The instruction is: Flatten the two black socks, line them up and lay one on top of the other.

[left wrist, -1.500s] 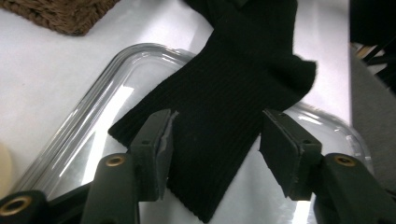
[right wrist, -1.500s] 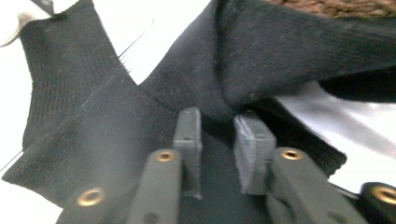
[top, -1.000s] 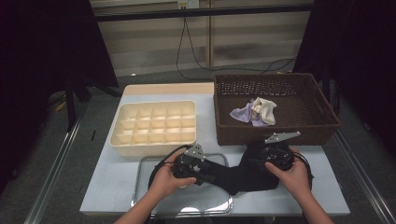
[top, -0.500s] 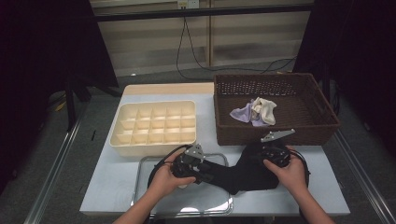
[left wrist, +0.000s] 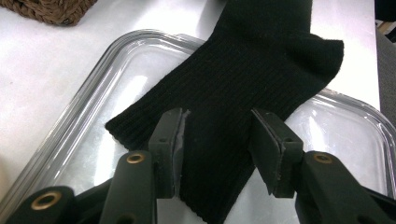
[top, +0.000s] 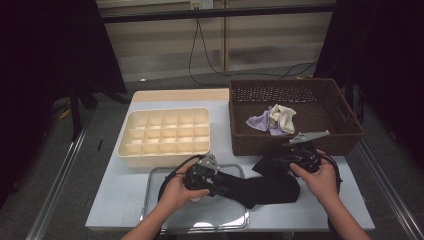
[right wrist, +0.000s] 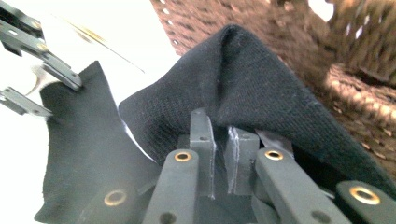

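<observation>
2 grippers on 1 black sock, long axis left-right across glass tray. Your right gripper pinches far end; left gripper straddles cuff, jaws apart.

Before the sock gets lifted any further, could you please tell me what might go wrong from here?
1. The left gripper has its jaws astride the black sock, and no press on the cloth is visible, so that end may slide out.
2. The right gripper pinches a mere fold of the cloth; it could slip free.
3. The sock lies across the glass tray and may drag it.
</observation>
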The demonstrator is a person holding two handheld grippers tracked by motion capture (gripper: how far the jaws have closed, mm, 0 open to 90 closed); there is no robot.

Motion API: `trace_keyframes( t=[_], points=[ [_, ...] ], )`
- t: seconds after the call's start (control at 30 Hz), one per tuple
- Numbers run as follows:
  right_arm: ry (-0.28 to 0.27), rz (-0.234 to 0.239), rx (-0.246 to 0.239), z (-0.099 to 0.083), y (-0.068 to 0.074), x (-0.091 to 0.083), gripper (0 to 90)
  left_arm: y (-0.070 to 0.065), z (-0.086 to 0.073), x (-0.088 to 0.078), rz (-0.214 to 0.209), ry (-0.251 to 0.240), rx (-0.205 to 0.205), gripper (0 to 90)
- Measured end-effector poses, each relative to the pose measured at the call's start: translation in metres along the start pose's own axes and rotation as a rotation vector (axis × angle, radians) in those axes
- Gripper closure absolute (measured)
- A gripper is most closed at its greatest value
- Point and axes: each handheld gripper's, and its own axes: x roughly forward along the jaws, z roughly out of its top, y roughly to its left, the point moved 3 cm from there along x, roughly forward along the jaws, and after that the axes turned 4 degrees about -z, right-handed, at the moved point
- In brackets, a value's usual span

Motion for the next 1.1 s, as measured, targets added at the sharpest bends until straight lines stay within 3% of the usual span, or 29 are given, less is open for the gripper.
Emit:
trace_keyframes(
  t=[0.27, 0.4, 0.43, 0.5, 0.73, 0.87, 0.97, 1.07, 1.1],
  points=[
    [-0.037, 0.027, -0.024, 0.011, 0.016, 0.000, 82.7, 0.000, 0.000, 0.000, -0.002, -0.005, -0.009, 52.9],
    [-0.055, 0.045, -0.030, 0.017, 0.024, 0.004, 82.2, 0.001, 0.003, -0.004, 0.006, -0.010, -0.029, 45.4],
    [-0.062, 0.050, -0.032, 0.018, 0.026, 0.005, 82.2, 0.001, 0.004, -0.006, 0.013, -0.023, -0.032, 43.2],
    [-0.073, 0.070, -0.039, 0.020, 0.033, 0.010, 81.8, 0.001, 0.009, -0.008, 0.015, -0.101, -0.048, 40.4],
    [-0.053, 0.107, -0.071, 0.019, 0.050, 0.025, 80.8, 0.002, 0.016, -0.009, 0.015, -0.161, -0.058, 40.1],
    [-0.041, 0.131, -0.093, 0.016, 0.063, 0.033, 80.1, -0.001, 0.021, -0.005, 0.004, -0.169, -0.031, 40.1],
    [-0.033, 0.148, -0.095, 0.012, 0.067, 0.038, 79.5, -0.002, 0.023, 0.000, 0.012, -0.154, -0.020, 44.9],
    [-0.017, 0.153, -0.098, 0.006, 0.069, 0.041, 77.6, -0.004, 0.023, 0.003, -0.014, -0.110, -0.018, 66.7],
    [-0.010, 0.154, -0.098, 0.005, 0.070, 0.041, 76.8, -0.005, 0.023, 0.006, -0.018, -0.117, -0.011, 66.7]
  ],
)
